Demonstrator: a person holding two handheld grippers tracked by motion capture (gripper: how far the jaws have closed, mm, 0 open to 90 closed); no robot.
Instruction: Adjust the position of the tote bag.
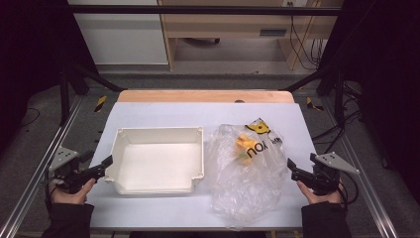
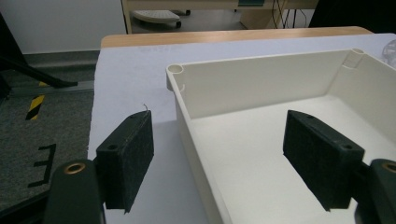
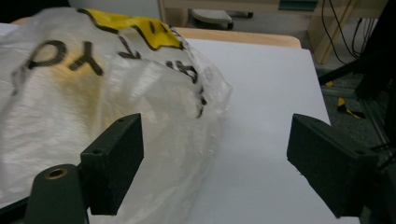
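Observation:
A cream plastic bin [image 1: 158, 161] sits left of centre on the white table, and nothing lies inside it. To its right lies a clear crumpled plastic bag [image 1: 247, 171] with black and yellow print and something orange [image 1: 242, 144] inside. My left gripper [image 1: 106, 163] is open at the bin's left wall; in the left gripper view the bin's wall [image 2: 187, 135] runs between the jaws of that gripper [image 2: 219, 158]. My right gripper [image 1: 290, 166] is open beside the bag's right edge. In the right gripper view the bag [image 3: 93, 93] bulges past the left jaw of the gripper [image 3: 215, 163].
The white table top [image 1: 163, 114] has a wooden strip [image 1: 205, 95] along its far edge. Metal frame rails [image 1: 29, 188] run along both sides. Cables [image 1: 304, 44] and furniture stand on the floor beyond.

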